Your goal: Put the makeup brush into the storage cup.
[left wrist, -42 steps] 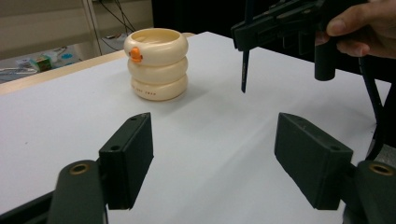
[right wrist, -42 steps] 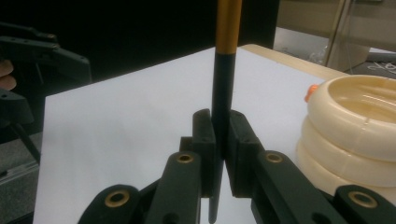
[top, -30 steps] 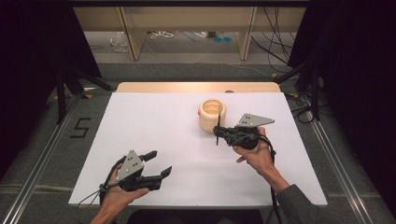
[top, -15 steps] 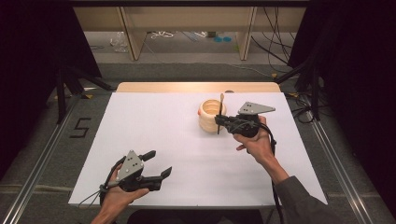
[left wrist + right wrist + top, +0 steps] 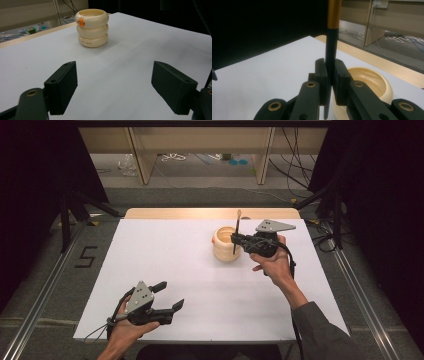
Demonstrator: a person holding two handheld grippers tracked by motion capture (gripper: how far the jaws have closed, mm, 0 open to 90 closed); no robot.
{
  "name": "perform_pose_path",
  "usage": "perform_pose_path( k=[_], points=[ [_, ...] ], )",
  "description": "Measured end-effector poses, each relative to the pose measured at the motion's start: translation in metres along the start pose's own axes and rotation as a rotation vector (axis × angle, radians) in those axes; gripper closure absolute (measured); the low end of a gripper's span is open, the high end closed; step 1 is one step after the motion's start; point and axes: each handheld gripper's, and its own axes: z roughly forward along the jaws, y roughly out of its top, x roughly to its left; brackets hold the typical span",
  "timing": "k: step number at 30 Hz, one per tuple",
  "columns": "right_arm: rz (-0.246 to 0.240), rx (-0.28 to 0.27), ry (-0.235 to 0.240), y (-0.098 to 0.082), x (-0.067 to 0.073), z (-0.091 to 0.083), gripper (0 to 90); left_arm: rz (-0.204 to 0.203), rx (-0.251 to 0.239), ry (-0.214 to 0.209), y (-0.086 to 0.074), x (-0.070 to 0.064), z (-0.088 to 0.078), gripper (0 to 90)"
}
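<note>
On the white worktop [image 5: 165,255], toward its far right, we list one cream ribbed holder [image 5: 226,244] — three stacked rings, an orange mark near its rim, upright and open-topped. Beside it, the right tool [image 5: 236,240] is clamped on a slim black stick with a gold upper end [image 5: 237,229], held upright just beside the holder's rim, its lower tip pointing down. Left tool [image 5: 167,296]: jaws spread wide, nothing between them, resting at the near left edge, well apart from the holder. Risks, as we judge them — the stick's tip catching the rim and tipping the light holder; the thin shaft pivoting or slipping between the pads.
</note>
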Motion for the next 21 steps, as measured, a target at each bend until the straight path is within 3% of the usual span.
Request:
perform_pose_path(
  k=[7, 21],
  points=[
    [-0.004, -0.004, -0.027, 0.001, -0.006, 0.001, 84.0, -0.003, 0.004, -0.001, 0.0, 0.0, 0.0, 21.0],
    [0.019, -0.009, -0.036, 0.008, -0.013, 0.004, 84.0, -0.008, 0.002, -0.002, 0.0, 0.0, 0.0, 21.1]
  ],
)
